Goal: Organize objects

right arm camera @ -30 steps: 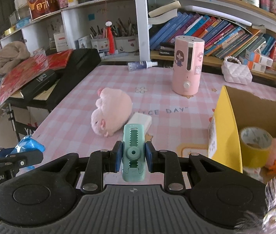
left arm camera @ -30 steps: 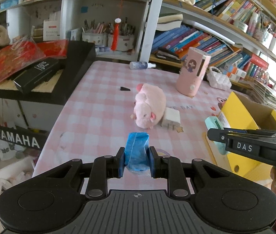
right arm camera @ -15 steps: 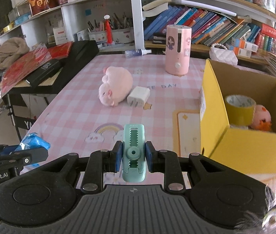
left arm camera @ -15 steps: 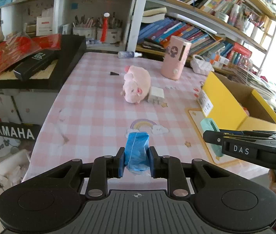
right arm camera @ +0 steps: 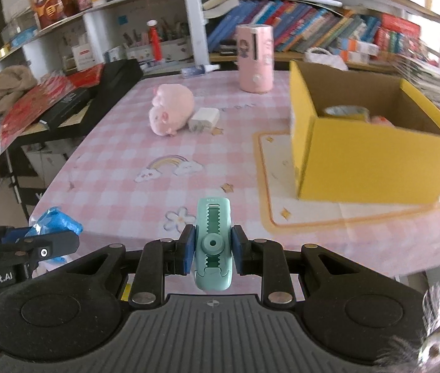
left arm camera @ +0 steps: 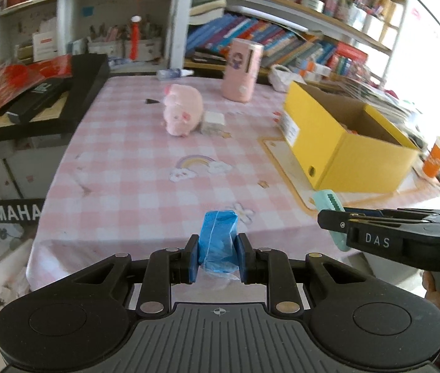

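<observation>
Crinkly blue packet (left arm camera: 217, 240), mint clip (right arm camera: 213, 244)

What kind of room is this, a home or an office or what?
Most likely a home study or a child's room. Packed bookshelves line the back wall, a table wears a pink checked cloth with a rainbow print, a plush pig lies on it, and a Yamaha keyboard stands at its side.

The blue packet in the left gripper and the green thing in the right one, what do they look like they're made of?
Blue packet: likely thin plastic film, glossy and creased, with a seam down its front. Green thing: looks like hard moulded plastic, matte mint, with crisp toothed ridges and a round hub. Yellow box: cardboard, brown inside.
</observation>
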### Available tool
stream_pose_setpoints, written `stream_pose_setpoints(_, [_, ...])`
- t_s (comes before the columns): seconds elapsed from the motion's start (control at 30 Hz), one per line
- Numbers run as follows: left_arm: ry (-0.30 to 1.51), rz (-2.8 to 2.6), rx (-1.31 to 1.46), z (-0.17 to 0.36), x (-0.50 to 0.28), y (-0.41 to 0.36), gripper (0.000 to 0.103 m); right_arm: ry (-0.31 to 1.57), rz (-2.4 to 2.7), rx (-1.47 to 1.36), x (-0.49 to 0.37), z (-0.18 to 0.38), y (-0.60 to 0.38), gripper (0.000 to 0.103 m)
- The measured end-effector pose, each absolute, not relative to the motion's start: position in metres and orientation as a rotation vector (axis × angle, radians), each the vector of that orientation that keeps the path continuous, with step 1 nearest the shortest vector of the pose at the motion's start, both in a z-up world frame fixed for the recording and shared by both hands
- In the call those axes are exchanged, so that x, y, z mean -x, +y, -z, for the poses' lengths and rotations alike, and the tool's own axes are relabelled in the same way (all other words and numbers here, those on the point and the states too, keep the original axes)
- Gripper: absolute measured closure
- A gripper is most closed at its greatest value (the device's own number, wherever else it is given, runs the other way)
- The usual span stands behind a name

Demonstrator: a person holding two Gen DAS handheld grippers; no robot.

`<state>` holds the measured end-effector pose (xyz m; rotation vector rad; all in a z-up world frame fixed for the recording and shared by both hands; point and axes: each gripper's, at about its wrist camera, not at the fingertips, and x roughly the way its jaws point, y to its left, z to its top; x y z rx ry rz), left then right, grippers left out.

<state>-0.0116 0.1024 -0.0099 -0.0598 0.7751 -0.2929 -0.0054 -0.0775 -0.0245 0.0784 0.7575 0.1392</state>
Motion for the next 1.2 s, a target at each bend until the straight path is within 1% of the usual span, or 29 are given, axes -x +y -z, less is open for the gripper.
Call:
stream_pose_setpoints(0.33, [0.771, 0.419, 0.014, 0.011, 0.027, 0.070, 0.081, 0.774, -0.023, -0.139, 0.045, 0.029, -0.109, 0.080])
stream_pose_setpoints(0.7, [0.776, 0.585, -0.066, 0.012, 0.027, 0.014, 0.081, 0.775, 0.150, -0.222, 0.079, 0.032, -0.161, 0.080])
stream_pose_setpoints(0.97, [0.771, 0.659, -0.107, 0.010, 0.016, -0.021, 0.081, 0.769, 0.225, -0.258, 0.084, 0.032, -0.194, 0.080])
stream_pose_setpoints(1.2, [0.753, 0.680, -0.116, 0.007, 0.003, -0.041, 0.081, 0.767, 0.261, -0.273, 0.072, 0.029, -0.218, 0.080])
